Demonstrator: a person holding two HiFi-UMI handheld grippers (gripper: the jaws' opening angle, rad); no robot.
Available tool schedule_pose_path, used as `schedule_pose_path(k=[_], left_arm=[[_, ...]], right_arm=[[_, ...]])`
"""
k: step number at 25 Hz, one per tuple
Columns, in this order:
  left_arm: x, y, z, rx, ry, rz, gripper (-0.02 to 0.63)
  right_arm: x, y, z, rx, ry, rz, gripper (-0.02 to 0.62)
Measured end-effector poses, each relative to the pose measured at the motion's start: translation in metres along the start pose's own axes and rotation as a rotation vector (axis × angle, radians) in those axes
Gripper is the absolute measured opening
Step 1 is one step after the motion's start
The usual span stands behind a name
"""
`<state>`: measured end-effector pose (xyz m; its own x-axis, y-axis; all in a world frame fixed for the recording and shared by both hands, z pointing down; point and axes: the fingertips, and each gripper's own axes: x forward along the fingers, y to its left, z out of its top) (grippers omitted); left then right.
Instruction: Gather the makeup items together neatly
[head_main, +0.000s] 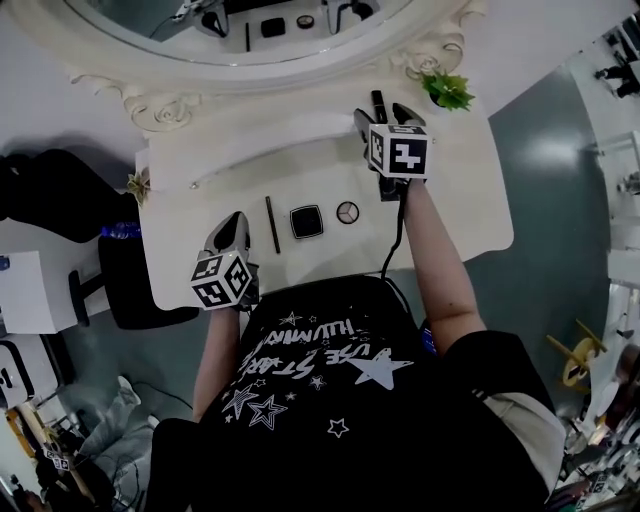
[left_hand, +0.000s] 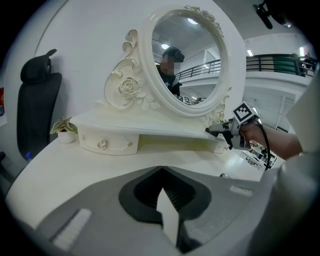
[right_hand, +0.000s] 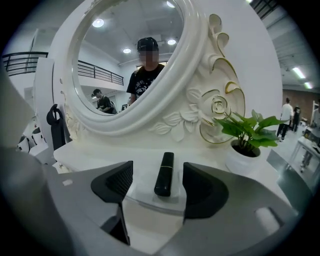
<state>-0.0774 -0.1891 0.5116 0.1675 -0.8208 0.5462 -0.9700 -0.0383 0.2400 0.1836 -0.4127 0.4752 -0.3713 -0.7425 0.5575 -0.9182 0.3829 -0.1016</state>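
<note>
Holding its jaws together on nothing, the left gripper (head_main: 232, 232) hung idle at the near left edge of the white dressing table (head_main: 460, 200). To its right, a thin black pencil (head_main: 272, 223), a square black compact case (head_main: 306, 221) and a small round compact (head_main: 347, 212) lay in a row. Further right, the right gripper (head_main: 384, 118) had its jaws apart around a black lipstick tube (right_hand: 164, 174) on the raised shelf, the pads not touching it. It was probably lined up to bring the tube down to that row. No brand could be read; the shirt print was unclear.
</note>
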Motion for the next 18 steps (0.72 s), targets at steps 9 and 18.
schedule_pose_path(k=[9,18], left_arm=[[0.003,0.002,0.002,-0.001,0.005,0.003,0.002],[0.007,0.007,0.006,0.000,0.000,-0.013,0.002]], right_arm=[[0.006,-0.005,-0.001,-0.002,0.029,-0.039,0.241],[0.004,-0.013,-0.010,0.006,0.080,-0.105,0.130]])
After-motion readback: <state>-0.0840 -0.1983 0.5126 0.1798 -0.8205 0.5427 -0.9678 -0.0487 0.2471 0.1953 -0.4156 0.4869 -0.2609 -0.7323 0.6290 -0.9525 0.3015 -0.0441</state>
